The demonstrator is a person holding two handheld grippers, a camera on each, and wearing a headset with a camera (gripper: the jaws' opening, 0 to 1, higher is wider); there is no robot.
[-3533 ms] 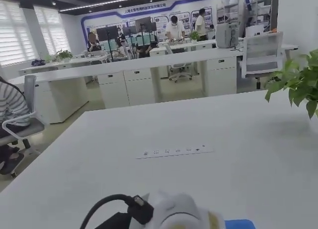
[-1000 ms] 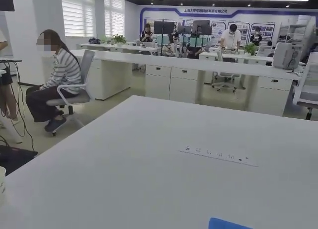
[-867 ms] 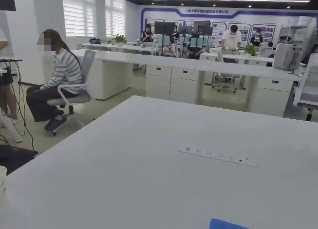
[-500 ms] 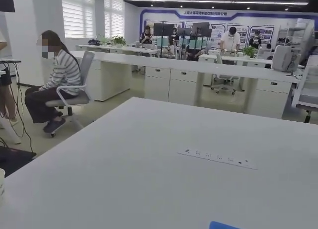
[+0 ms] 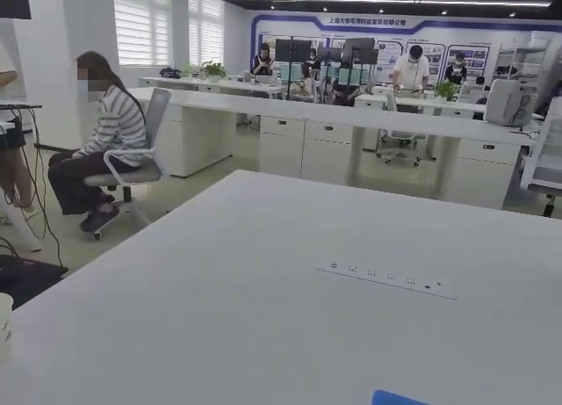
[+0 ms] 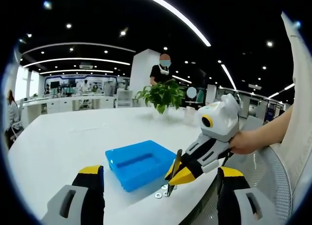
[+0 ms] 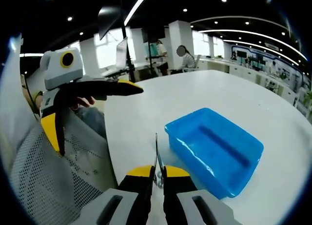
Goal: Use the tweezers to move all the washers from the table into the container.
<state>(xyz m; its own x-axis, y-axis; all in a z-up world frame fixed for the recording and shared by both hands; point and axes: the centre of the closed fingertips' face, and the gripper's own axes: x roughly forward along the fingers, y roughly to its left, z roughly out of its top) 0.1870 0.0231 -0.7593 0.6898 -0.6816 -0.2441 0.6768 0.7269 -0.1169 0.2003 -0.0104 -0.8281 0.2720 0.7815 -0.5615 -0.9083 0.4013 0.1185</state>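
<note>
My right gripper (image 7: pixel 157 172) is shut on thin metal tweezers (image 7: pixel 158 154), whose tips point down at the white table just left of the blue container (image 7: pixel 214 149). In the left gripper view the right gripper (image 6: pixel 184 177) comes in from the right, and the tweezers (image 6: pixel 173 178) touch down beside two small washers (image 6: pixel 159 194) in front of the blue container (image 6: pixel 139 161). My left gripper (image 6: pixel 160 173) is open, its jaws wide apart and empty, near the table edge. A corner of the container (image 5: pixel 397 396) peeks in at the head view's bottom edge.
A power socket strip (image 5: pixel 386 279) is set into the white table (image 5: pixel 219 300). A potted plant (image 6: pixel 163 95) stands at the table's far side. A paper cup (image 5: pixel 4 317) sits at the left edge. People sit and stand at distant desks.
The head camera has swung left since the oldest frame, where a gripper stood at the bottom edge. Over the last second the view has only drifted slightly.
</note>
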